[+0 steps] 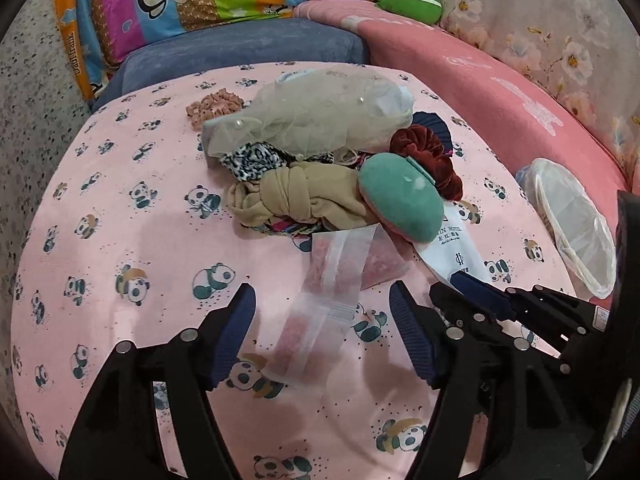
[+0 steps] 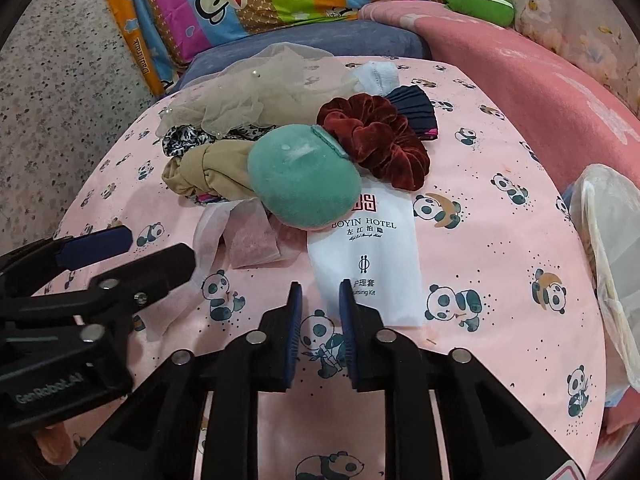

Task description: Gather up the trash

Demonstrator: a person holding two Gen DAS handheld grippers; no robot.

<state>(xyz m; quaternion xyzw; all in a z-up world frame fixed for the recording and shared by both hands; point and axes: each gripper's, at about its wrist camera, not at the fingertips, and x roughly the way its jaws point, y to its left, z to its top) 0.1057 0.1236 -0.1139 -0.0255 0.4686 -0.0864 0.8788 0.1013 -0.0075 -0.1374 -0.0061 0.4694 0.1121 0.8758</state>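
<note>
A clear plastic wrapper (image 1: 320, 300) lies on the pink panda-print cloth (image 1: 120, 220), between the tips of my open left gripper (image 1: 322, 296). A white hotel packet (image 2: 368, 264) lies under the edge of a green puff (image 2: 304, 180). My right gripper (image 2: 320, 304) hovers at the packet's near left corner, jaws a narrow gap apart and empty. The wrapper also shows in the right wrist view (image 2: 240, 236). The left gripper shows there at the left (image 2: 132, 252). The right gripper shows at the right of the left wrist view (image 1: 472, 292).
A pile of hair ties and cloth sits behind: beige tulle (image 1: 312, 116), beige knotted band (image 1: 296, 200), dark red scrunchie (image 2: 376, 140). A bin lined with a white bag (image 1: 572, 220) stands at the right edge. A cushioned sofa (image 1: 500, 92) lies behind.
</note>
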